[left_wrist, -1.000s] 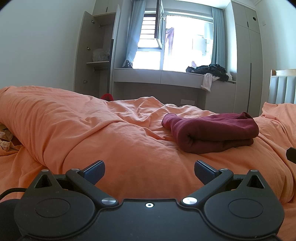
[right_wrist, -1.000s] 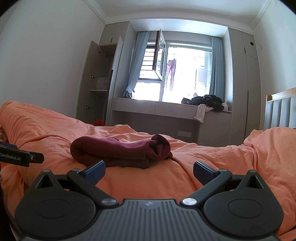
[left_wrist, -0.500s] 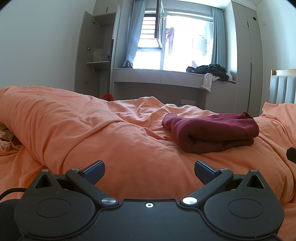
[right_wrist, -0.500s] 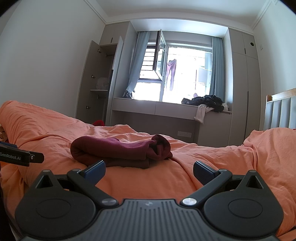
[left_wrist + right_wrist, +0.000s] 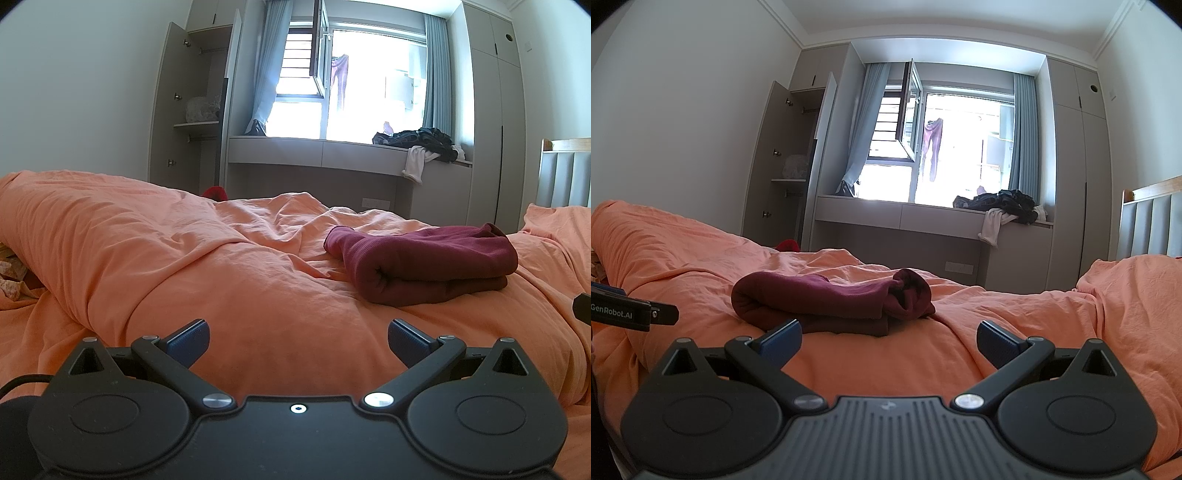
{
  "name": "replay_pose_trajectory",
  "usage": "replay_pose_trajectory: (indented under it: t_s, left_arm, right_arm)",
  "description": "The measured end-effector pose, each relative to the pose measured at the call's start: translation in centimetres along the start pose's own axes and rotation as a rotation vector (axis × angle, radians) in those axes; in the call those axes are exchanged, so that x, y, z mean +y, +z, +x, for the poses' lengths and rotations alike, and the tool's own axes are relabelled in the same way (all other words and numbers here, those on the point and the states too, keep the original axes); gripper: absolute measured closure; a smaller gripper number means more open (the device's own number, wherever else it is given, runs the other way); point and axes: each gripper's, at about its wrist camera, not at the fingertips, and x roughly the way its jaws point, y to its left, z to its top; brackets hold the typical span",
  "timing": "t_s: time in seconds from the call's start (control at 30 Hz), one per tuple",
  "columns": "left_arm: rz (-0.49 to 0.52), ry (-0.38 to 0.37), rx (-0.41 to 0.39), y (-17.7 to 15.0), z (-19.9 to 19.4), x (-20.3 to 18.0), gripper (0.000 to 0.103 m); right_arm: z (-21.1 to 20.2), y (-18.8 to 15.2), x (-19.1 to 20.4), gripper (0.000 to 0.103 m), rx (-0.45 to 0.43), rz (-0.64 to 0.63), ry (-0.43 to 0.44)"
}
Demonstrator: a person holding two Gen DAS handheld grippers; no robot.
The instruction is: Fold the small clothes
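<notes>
A dark red garment [image 5: 424,262] lies folded into a thick bundle on the orange duvet [image 5: 184,266]. In the left wrist view it sits ahead and to the right of my left gripper [image 5: 298,338], which is open and holds nothing. In the right wrist view the same garment [image 5: 827,299] lies just beyond and left of my right gripper [image 5: 888,339], also open and empty. Both grippers hover low over the duvet, apart from the garment. The left gripper's side [image 5: 631,314] shows at the left edge of the right wrist view.
A window bench [image 5: 332,151] with a heap of dark and white clothes [image 5: 424,144] runs behind the bed. An open wardrobe [image 5: 195,110] stands at the left. A padded headboard [image 5: 561,173] rises at the right. The duvet bulges in a long ridge on the left.
</notes>
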Motion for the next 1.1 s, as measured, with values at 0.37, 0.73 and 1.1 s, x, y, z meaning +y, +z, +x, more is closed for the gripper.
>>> replay_pose_trajectory:
  t_s: [0.37, 0.73, 1.1]
  left_arm:
    - [0.011, 0.004, 0.002, -0.03, -0.08, -0.10, 0.000]
    - [-0.010, 0.040, 0.037, 0.07, 0.50, 0.02, 0.000]
    - [-0.009, 0.063, 0.038, -0.03, 0.54, -0.04, 0.000]
  right_arm:
    - [0.02, -0.02, -0.01, 0.000, 0.000, -0.001, -0.001]
    - [-0.03, 0.01, 0.04, 0.000, -0.003, 0.000, -0.003]
    - [0.00, 0.02, 0.01, 0.000, -0.008, 0.002, -0.005]
